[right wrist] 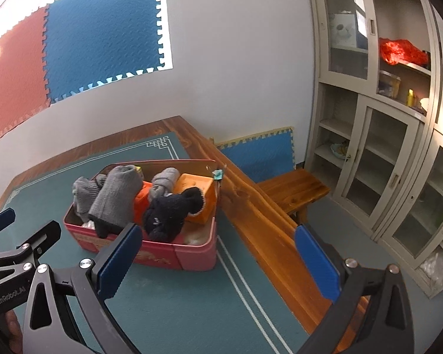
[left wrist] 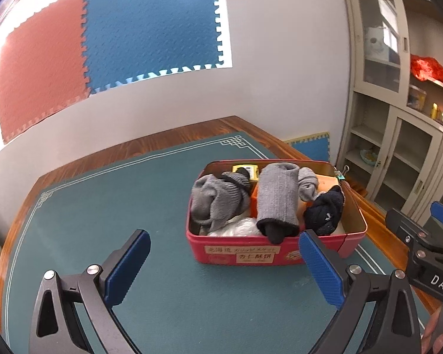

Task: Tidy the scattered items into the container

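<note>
The right gripper (right wrist: 218, 261) hangs above the green mat (right wrist: 177, 301), jaws spread wide with nothing between them; ahead and to the left stands the red tin (right wrist: 192, 253), packed full; in it lie a grey sock (right wrist: 115, 197), a navy sock (right wrist: 168, 215), a grey roll (right wrist: 162, 183) and an orange block (right wrist: 198, 188); the left gripper (right wrist: 3, 236) shows at the left edge, near the tin; the table's wooden edge (right wrist: 251, 215) runs past the tin; beyond it are a bench (right wrist: 295, 188) and a cabinet (right wrist: 369, 118).
</note>
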Motion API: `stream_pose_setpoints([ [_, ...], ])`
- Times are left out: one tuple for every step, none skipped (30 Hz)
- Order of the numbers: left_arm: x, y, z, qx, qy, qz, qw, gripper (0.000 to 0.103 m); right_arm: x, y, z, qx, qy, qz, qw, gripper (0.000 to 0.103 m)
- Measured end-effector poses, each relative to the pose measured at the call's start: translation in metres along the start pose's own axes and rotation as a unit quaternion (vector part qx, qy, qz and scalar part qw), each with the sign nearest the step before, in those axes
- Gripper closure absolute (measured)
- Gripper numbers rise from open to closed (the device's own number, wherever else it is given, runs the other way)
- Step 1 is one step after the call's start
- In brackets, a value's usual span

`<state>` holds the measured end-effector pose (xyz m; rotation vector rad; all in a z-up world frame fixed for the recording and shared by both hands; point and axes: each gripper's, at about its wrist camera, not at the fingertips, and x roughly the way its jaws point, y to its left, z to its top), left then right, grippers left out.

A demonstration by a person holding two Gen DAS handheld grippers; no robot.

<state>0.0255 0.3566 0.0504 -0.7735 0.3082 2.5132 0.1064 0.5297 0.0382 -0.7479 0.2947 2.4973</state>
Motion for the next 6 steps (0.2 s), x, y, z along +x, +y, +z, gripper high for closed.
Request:
stream_pose_setpoints([
  [0.002, -0.002, 0.0, 0.005, -0.001, 0.0, 1.0, 0.001, 0.003, -0.001, -0.001, 0.001, 0.004, -0.001, 1.0, 0.0],
  [0.003, -0.006, -0.001, 0.011, -0.004, 0.001, 0.9999, 0.001, 0.006, -0.002, -0.003, 0.002, 0.008, -0.001, 1.0, 0.0],
  [0.005, -0.008, -0.002, 0.016, -0.005, 0.002, 0.9999, 0.001, 0.01, -0.003, -0.005, 0.003, 0.013, 0.0, 1.0, 0.0],
  [0.007, -0.011, -0.003, 0.021, -0.005, 0.002, 0.9998, 0.001, 0.013, -0.004, -0.007, 0.003, 0.016, -0.001, 1.0, 0.0],
  [0.009, -0.014, -0.003, 0.026, -0.005, 0.001, 0.9996, 0.001, 0.016, -0.004, -0.009, 0.004, 0.02, -0.001, 1.0, 0.0],
  [0.012, -0.017, -0.004, 0.031, -0.002, -0.001, 0.9995, 0.001, 0.018, -0.005, -0.01, 0.005, 0.024, -0.002, 1.0, 0.0],
])
